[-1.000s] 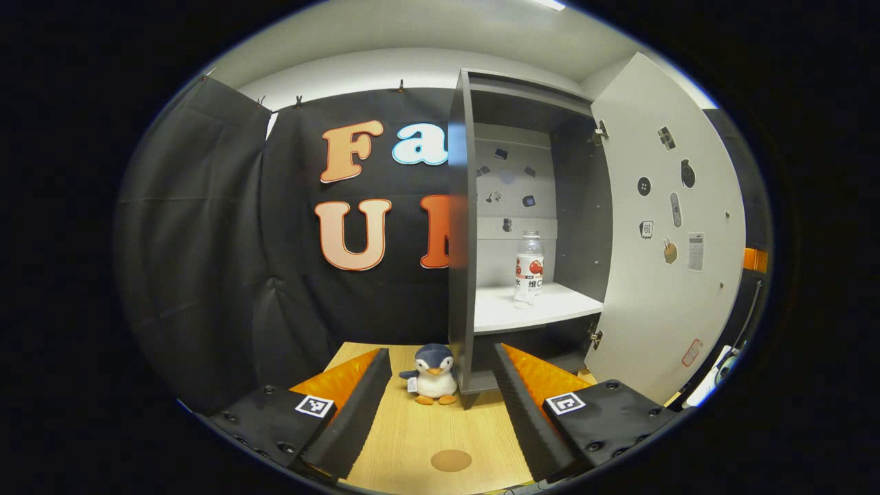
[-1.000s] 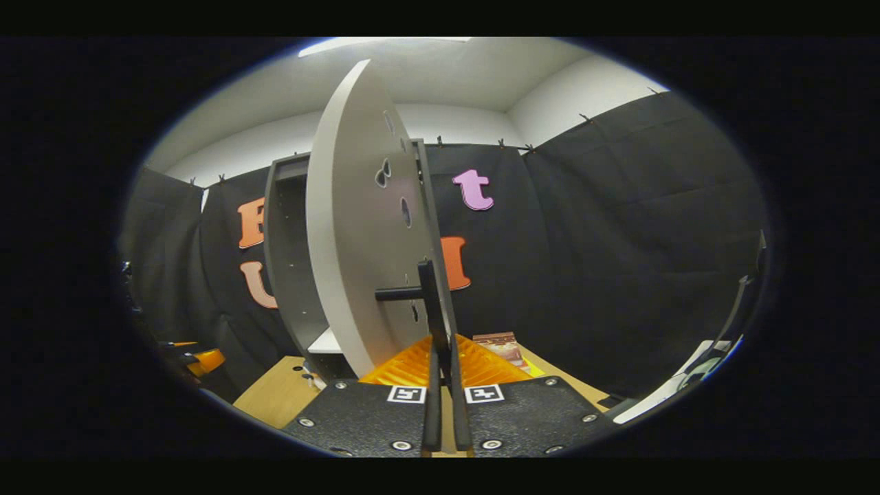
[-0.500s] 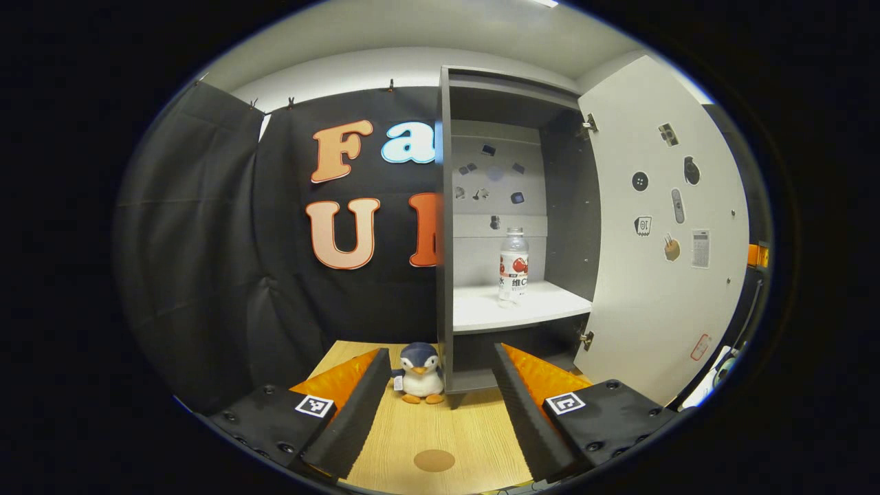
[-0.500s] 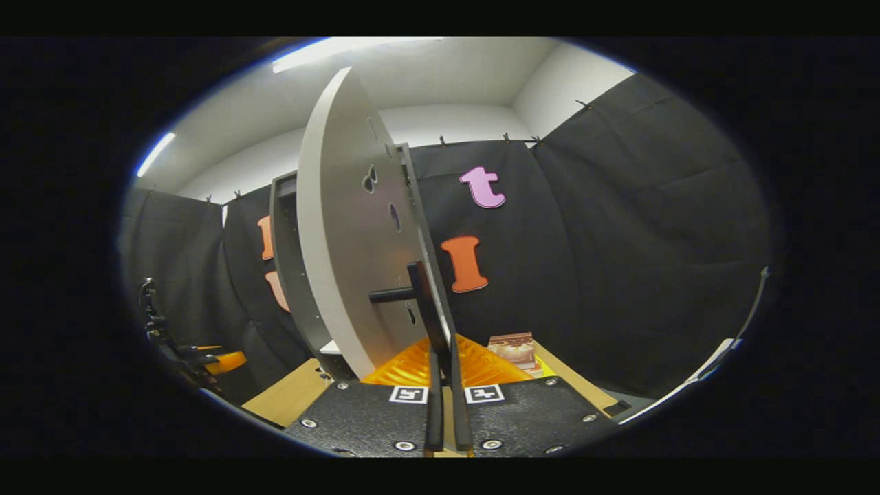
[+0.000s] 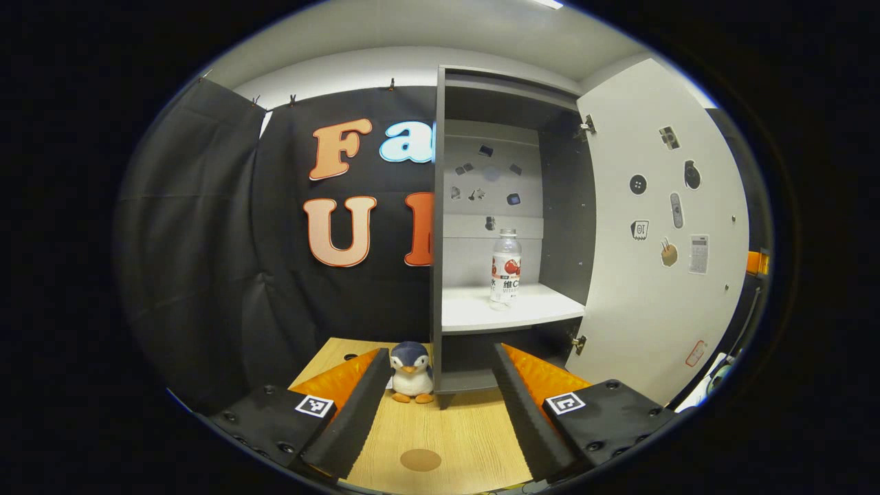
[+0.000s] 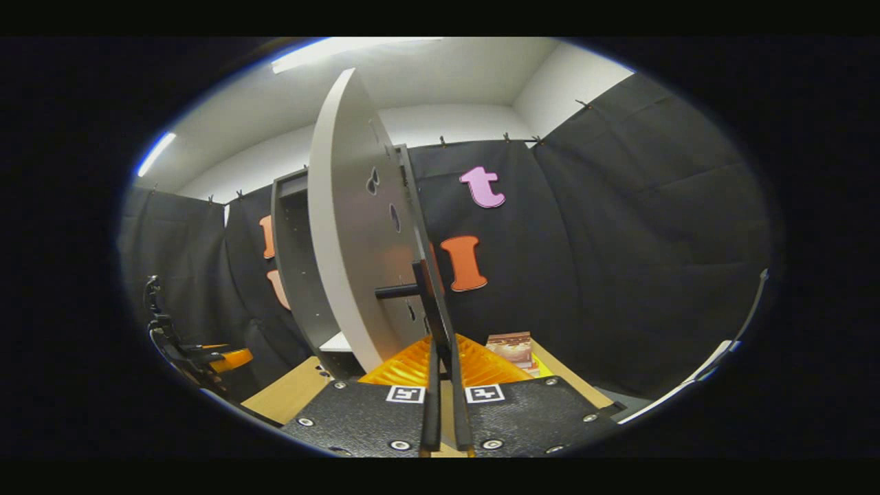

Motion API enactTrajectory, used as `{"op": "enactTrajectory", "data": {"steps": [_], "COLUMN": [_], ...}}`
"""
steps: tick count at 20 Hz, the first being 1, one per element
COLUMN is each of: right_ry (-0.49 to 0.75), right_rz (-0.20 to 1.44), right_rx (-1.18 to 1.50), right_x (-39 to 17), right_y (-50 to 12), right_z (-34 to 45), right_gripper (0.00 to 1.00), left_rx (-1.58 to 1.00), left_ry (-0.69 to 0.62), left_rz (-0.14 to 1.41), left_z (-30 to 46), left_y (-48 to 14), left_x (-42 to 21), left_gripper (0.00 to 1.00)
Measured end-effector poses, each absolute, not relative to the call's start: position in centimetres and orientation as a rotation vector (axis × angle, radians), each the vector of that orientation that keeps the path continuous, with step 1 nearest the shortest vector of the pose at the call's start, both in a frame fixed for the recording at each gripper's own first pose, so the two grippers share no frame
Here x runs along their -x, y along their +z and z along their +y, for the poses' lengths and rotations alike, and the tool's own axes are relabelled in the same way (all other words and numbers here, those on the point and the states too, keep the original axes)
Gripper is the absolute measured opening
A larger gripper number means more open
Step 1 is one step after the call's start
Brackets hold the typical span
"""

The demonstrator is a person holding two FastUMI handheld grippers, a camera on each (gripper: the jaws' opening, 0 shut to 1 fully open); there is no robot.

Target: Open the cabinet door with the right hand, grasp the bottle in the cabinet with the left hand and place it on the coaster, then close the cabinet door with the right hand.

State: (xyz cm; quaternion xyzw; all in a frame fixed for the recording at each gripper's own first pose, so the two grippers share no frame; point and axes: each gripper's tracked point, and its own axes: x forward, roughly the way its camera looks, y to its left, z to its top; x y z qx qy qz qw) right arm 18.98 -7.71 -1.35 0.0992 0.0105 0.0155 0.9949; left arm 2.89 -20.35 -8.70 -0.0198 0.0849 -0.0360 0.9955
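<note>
The right gripper (image 6: 445,385) is clamped on the handle (image 6: 427,302) of the wide-open cabinet door (image 5: 660,234), while the left gripper (image 5: 433,399) waits with jaws apart. The bottle (image 5: 505,269) stands on the cabinet shelf (image 5: 481,313) at one o'clock, the coaster (image 5: 421,460) at six. If the reach runs high or fast, a finger could tip the bottle.

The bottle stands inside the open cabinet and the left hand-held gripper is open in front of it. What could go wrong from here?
1. The bottle is tall and narrow and stands upright on the shelf; one finger of the left hand-held gripper may tip it over.
2. The right hand-held gripper holds the door handle; if it slips, the door may swing towards the reaching gripper.
3. The penguin toy sits near the coaster and may get bumped.
</note>
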Motion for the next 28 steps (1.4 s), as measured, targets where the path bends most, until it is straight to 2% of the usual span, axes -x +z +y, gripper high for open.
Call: {"op": "enactTrajectory", "data": {"steps": [1,2,5,6,10,11,12,13,14,15,16,18,20,22,28], "right_ry": [0.012,0.000,-0.021,-0.042,-0.096,-0.112,-0.135,-0.146,-0.145,-0.141,-0.132,-0.132,-0.133,-0.125,-0.112], "right_rz": [0.012,0.004,-0.001,0.006,0.017,0.010,-0.004,-0.017,-0.035,-0.050,-0.061,-0.067,-0.053,-0.025,0.012], "right_rx": [-0.202,-0.205,-0.219,-0.213,-0.193,-0.181,-0.164,-0.156,-0.159,-0.165,-0.170,-0.169,-0.164,-0.169,-0.181], "right_x": [-19.0,-19.1,-19.0,-18.9,-17.8,-17.8,-17.9,-18.0,-18.4,-18.7,-19.0,-19.3,-19.3,-19.2,-20.1], "right_y": [-1.3,-1.2,-1.4,-1.6,-1.7,-1.5,-1.3,-1.0,-0.7,-0.4,-0.1,-0.1,-0.3,-0.8,-1.2], "right_z": [-8.1,-8.2,-8.1,-8.5,-8.8,-8.8,-9.3,-9.4,-9.1,-8.9,-8.4,-7.8,-7.6,-7.1,-6.1], "right_gripper": [0.02,0.07,0.06,0.00,0.00,0.16,0.10,0.11,0.26,0.18,0.31,0.28,0.40,0.43,0.44], "left_rx": [0.037,0.035,0.022,0.018,0.009,0.005,-0.003,-0.010,-0.016,-0.018,-0.014,-0.008,-0.011,-0.010,-0.012], "left_ry": [-0.084,-0.093,-0.140,-0.159,-0.242,-0.253,-0.265,-0.266,-0.273,-0.278,-0.288,-0.299,-0.297,-0.302,-0.307], "left_rz": [0.167,0.156,0.112,0.101,0.058,0.053,0.046,0.037,0.028,0.021,0.024,0.033,0.035,0.032,0.045], "left_z": [-21.0,-21.7,-24.6,-25.7,-30.4,-31.2,-31.9,-32.5,-33.0,-33.5,-34.2,-35.1,-35.8,-36.4,-37.1], "left_y": [-8.6,-8.3,-7.2,-7.1,-6.4,-6.4,-6.5,-6.4,-6.4,-6.5,-6.8,-7.4,-8.0,-8.3,-9.8], "left_x": [-3.8,-4.8,-8.6,-10.0,-16.7,-18.3,-20.0,-21.6,-23.2,-24.9,-26.4,-28.8,-31.0,-32.7,-37.1], "left_gripper": [0.96,0.96,0.96,0.96,0.96,0.96,0.97,0.97,0.97,0.97,0.97,0.97,0.97,0.98,0.96]}}
